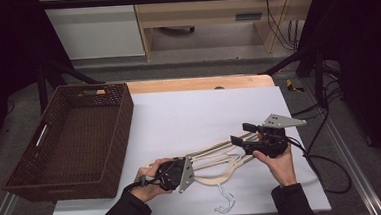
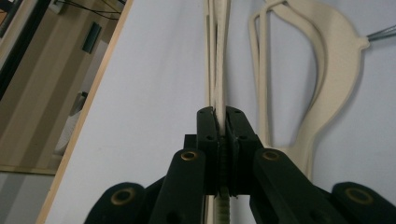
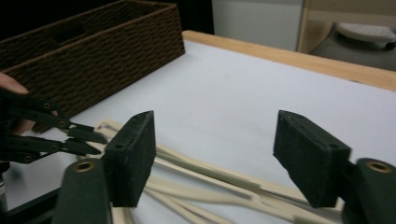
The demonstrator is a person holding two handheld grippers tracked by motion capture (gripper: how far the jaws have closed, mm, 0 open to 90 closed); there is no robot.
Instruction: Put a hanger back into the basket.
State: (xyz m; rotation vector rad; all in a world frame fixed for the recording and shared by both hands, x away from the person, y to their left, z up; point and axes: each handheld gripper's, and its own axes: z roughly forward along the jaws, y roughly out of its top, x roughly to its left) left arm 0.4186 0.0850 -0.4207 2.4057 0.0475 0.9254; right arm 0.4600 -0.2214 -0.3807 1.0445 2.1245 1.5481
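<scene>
Several cream plastic hangers (image 1: 217, 161) lie stacked on the white table top (image 1: 203, 106), and a metal hook (image 1: 226, 200) points toward the front edge. My left gripper (image 1: 194, 163) lies low at the hangers' left end. In the left gripper view it (image 2: 221, 121) is shut on a thin cream hanger arm (image 2: 219, 70), while another hanger (image 2: 327, 60) lies flat to the right. My right gripper (image 1: 244, 134) hovers over the right end of the hangers. Its jaws (image 3: 215, 154) stand wide open above the hangers (image 3: 196, 177) with nothing between them.
A dark brown woven basket (image 1: 122, 126) stands at the table's left side, also seen in the right gripper view (image 3: 102, 51). Black cables (image 1: 327, 164) trail off the right edge. The table's wooden far edge (image 1: 202, 83) borders the white surface.
</scene>
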